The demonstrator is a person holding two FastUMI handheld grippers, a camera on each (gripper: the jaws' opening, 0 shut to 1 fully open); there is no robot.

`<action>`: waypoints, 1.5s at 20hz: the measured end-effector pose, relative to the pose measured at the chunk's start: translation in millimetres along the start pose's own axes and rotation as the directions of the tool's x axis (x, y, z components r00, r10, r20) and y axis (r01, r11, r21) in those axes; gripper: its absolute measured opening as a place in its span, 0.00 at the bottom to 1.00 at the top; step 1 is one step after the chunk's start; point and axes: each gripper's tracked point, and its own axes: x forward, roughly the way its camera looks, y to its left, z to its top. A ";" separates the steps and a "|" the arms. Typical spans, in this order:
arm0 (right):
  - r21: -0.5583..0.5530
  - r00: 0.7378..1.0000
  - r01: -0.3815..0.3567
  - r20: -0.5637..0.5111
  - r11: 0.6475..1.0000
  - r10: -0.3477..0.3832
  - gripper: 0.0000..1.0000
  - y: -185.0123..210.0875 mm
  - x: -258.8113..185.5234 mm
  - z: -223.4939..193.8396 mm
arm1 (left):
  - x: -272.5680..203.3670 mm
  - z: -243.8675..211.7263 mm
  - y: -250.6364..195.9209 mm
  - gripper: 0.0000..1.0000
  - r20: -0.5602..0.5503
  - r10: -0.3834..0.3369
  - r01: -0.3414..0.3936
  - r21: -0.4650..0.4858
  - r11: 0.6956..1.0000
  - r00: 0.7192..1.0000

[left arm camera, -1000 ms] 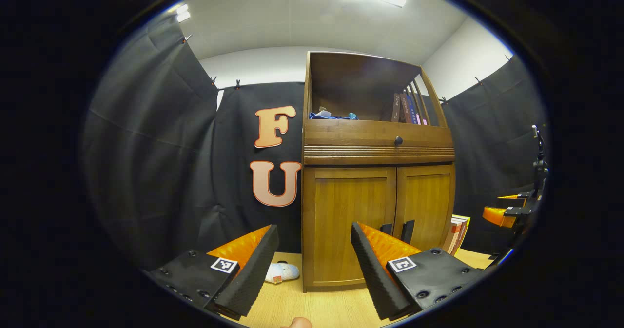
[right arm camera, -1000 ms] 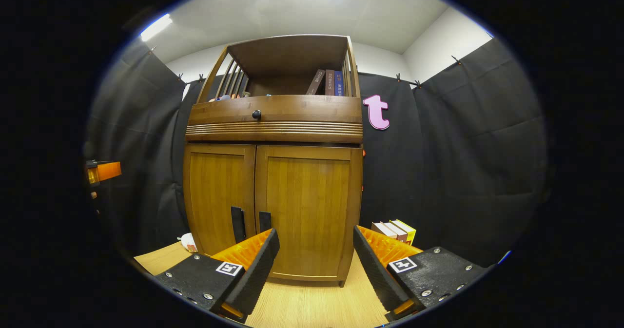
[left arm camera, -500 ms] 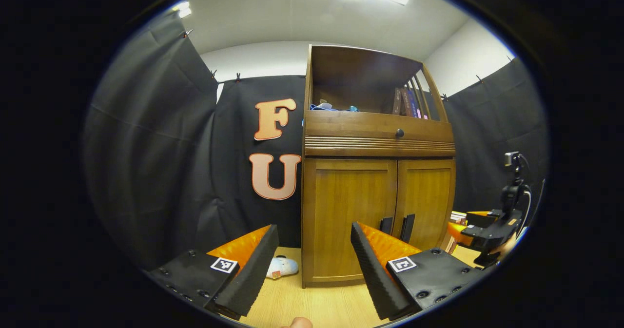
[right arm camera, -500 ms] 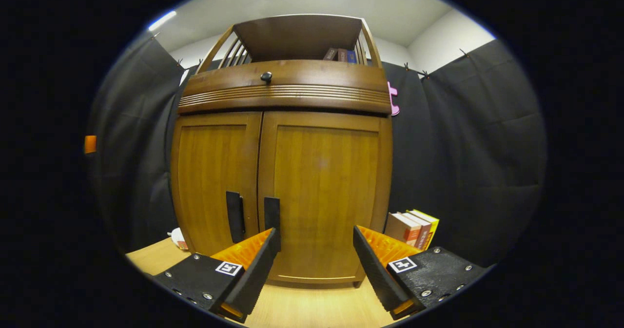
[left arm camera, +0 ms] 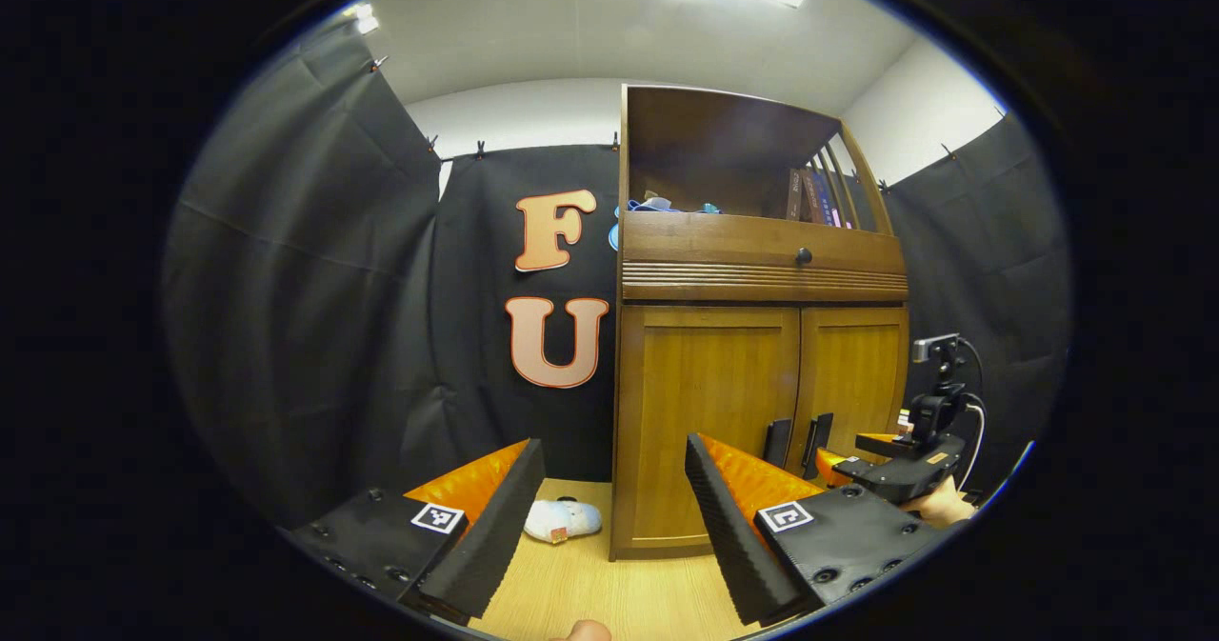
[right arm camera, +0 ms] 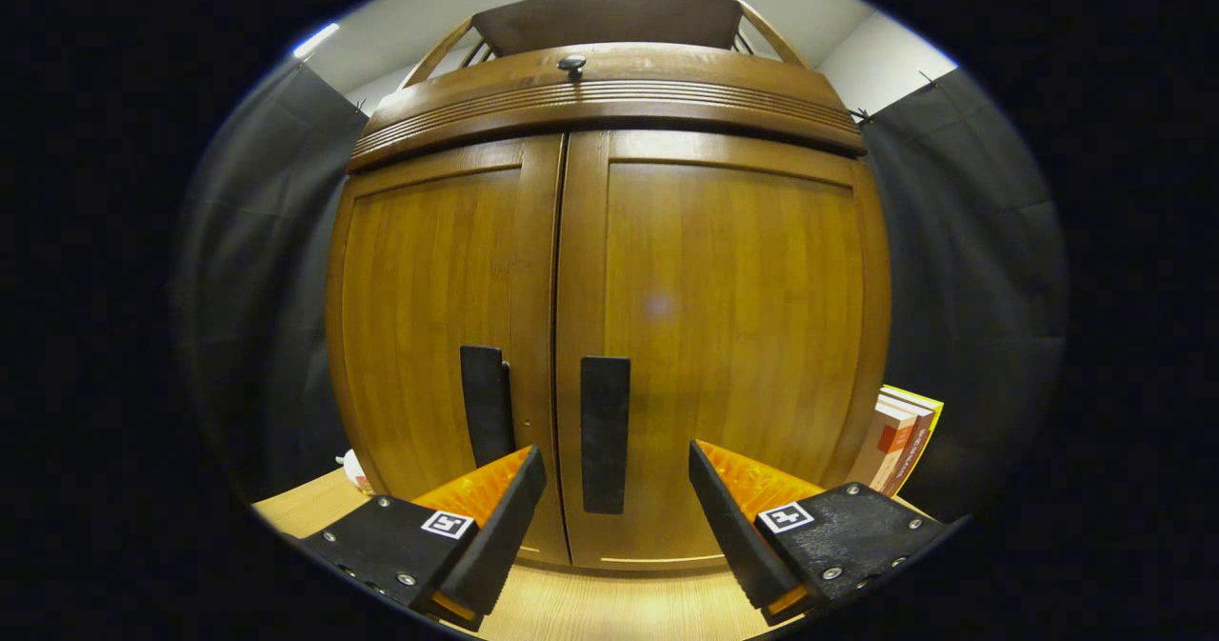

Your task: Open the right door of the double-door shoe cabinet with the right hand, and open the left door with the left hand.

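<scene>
The wooden shoe cabinet [right arm camera: 609,270] has both lower doors closed. The right door [right arm camera: 733,336] carries a dark vertical handle [right arm camera: 605,431], which stands between and just beyond the fingers of my open right gripper [right arm camera: 614,493]. The left door [right arm camera: 433,327] has its own dark handle [right arm camera: 486,403]. In the left gripper view the cabinet [left arm camera: 757,336] stands farther off to the right, and my left gripper [left arm camera: 614,498] is open and holds nothing. There the right gripper [left arm camera: 890,465], held by a hand [left arm camera: 938,506], is close in front of the two handles [left arm camera: 798,441].
Books [right arm camera: 900,436] lean beside the cabinet's right side. A white plush toy [left arm camera: 562,519] lies on the wooden floor [left arm camera: 609,593] left of the cabinet. A drawer with a round knob [left arm camera: 803,256] sits above the doors, under an open shelf with books [left arm camera: 814,198].
My right gripper has moved much closer to the cabinet, bringing the right door's handle between its fingers. The left gripper view has drifted slightly, so the cabinet sits further right.
</scene>
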 end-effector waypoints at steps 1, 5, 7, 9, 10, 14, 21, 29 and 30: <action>-0.002 1.000 -0.001 -0.001 1.000 0.001 0.87 3.6 5.7 -1.2 | -0.3 -0.3 1.9 0.95 0.000 0.002 -0.002 0.002 1.000 1.000; -0.002 0.999 0.034 0.001 0.999 -0.034 0.81 -0.7 26.3 -5.7 | 0.8 -4.6 7.8 0.96 -0.002 0.002 -0.002 -0.001 1.000 1.000; 0.021 0.999 0.038 -0.008 0.999 -0.038 0.69 -2.4 35.4 -8.3 | 2.6 -7.2 13.4 0.96 -0.008 0.008 -0.008 0.001 1.000 1.000; 0.060 0.999 0.025 -0.025 0.998 -0.024 0.75 0.7 43.3 -12.5 | 2.8 -8.9 20.4 0.97 -0.008 0.024 -0.024 0.013 1.000 1.000; 0.077 0.999 0.023 -0.029 0.997 -0.020 0.67 1.6 42.8 -12.6 | 2.8 -9.4 24.0 0.96 -0.008 0.032 -0.032 0.016 0.999 0.999; 0.091 1.000 0.019 -0.019 0.996 -0.017 0.42 1.9 46.7 -8.9 | -1.1 -10.1 24.7 0.96 -0.008 0.034 -0.034 0.001 0.999 0.999; 0.070 1.000 0.005 -0.025 0.998 -0.003 0.32 1.9 38.4 -10.7 | -12.4 -1.5 19.3 0.96 0.007 0.036 -0.036 0.018 0.999 0.999; 0.061 1.000 -0.005 -0.027 0.998 0.007 0.25 -2.0 3.5 -11.4 | -21.6 7.3 7.5 0.96 0.033 0.029 -0.031 0.041 0.999 0.999; 0.057 1.000 -0.005 -0.027 0.998 0.007 0.25 -3.5 -2.6 -11.7 | -20.3 7.1 4.5 0.96 0.033 0.026 -0.027 0.039 0.999 0.999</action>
